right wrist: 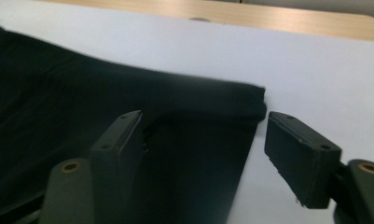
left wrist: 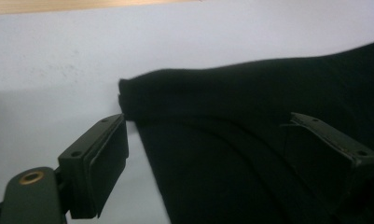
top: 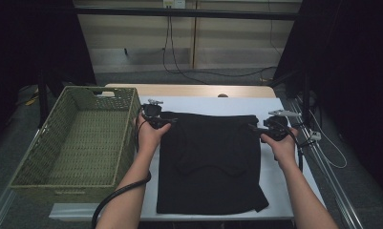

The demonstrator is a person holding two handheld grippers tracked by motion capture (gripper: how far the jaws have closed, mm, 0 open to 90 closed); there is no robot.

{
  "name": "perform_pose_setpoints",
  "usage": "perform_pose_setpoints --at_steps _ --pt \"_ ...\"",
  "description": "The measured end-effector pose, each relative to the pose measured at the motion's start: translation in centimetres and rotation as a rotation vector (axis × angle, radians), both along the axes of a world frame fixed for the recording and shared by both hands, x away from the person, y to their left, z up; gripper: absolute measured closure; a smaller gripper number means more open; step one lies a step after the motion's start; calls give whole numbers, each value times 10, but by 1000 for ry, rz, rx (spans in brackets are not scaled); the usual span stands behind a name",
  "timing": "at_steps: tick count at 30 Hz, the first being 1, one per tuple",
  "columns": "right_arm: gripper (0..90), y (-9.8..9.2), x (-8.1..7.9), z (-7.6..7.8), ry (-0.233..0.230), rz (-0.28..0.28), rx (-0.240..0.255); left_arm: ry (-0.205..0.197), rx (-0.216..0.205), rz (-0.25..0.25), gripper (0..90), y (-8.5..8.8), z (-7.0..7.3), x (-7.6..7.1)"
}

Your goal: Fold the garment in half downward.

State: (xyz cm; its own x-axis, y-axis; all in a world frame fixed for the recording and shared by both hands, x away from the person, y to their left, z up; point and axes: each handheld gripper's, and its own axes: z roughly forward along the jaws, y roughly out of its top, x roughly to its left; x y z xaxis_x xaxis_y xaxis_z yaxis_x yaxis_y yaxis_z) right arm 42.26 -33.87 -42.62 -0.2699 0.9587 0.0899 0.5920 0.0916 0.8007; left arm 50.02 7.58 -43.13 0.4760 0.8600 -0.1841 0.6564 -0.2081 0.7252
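At the far edge of the black garment (top: 210, 160), which is spread flat on the white tabletop (top: 280, 188) just beside the woven basket (top: 77, 143), the left claw (top: 164, 121) and right claw (top: 257, 129) are held wide with nothing pinched, one at each folded corner; before any further fold, both corners are best gripped evenly so the edge stays straight
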Motion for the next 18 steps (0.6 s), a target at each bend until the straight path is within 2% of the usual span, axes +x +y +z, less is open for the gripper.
perform_pose_setpoints --at_steps 3,5,8,11,13,15,18 --pt "253 1 -15 -2 7 4 15 -3 -3 -24 129 -1 -3 -10" --pt "248 1 -25 -4 -3 2 -3 4 -7 -44 123 -1 -6 -17" --pt "242 2 -33 -7 10 13 -22 8 -17 -58 115 -1 -8 -22" --pt "241 6 -50 -13 21 38 -44 10 -16 -86 112 2 -13 -33" --pt "247 7 -59 -17 38 44 -28 8 -13 -90 110 4 -14 -37" --pt "248 8 -67 -21 42 41 -41 13 -22 -101 105 5 -16 -42" --pt "257 8 -75 -25 51 39 -30 13 -13 -122 105 6 -17 -46"
